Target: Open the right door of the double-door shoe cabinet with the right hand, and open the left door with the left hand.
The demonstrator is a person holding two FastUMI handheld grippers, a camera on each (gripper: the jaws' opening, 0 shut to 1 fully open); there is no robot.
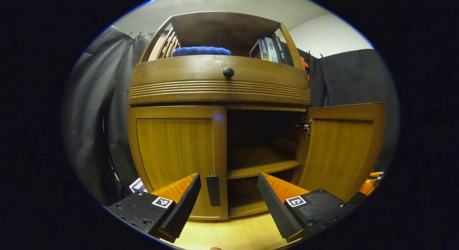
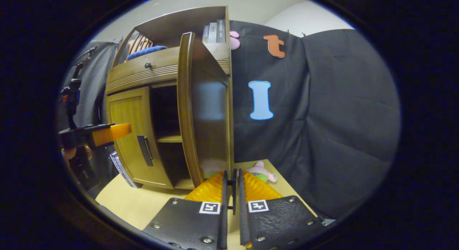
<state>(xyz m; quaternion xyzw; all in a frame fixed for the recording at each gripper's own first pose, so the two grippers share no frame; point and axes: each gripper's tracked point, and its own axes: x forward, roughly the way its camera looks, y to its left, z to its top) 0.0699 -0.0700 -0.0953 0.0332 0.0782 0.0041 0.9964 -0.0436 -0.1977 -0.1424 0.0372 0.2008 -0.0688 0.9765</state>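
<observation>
Progress check: sitting about halfway through this one. Looking at the left door (image 1: pixel 175 160) around 8 o'clock in the left gripper view and finding it shut flat against the shoe cabinet (image 1: pixel 218 88). Holding the left gripper (image 1: pixel 228 178) spread wide at 6 o'clock, with the left handle (image 1: pixel 213 190) standing just inside the left-hand finger, not touched on either side. So, probably lining up for the grab. Guessing at the next move: nudging forward until both fingers are straddling that handle, closing on it, then swinging out toward 9 o'clock along the hinge arc rather than yanking straight back.

Peeking inside, dead centre: spotting a bare inner shelf (image 1: pixel 261 164) with nothing visible on it, though too dark at the back for telling properly. Up at 12 o'clock, noticing a drawer with a round knob (image 1: pixel 228 72), closed, so not guessing at the contents. Above that, seeing a folded blue towel (image 1: pixel 200 51) and a few books (image 1: pixel 267 49) in the open top compartment.

Moving over to 3 o'clock: finding the right door (image 1: pixel 340 149) swung well out. Checking the right gripper view, catching the right gripper (image 2: pixel 233 176) at 6 o'clock pinched narrow on the right handle (image 2: pixel 233 201), both fingers pressing it. Also spotting a pink plush toy (image 2: pixel 263 170) lying on the table (image 2: pixel 143 203) just past the fingers.
</observation>
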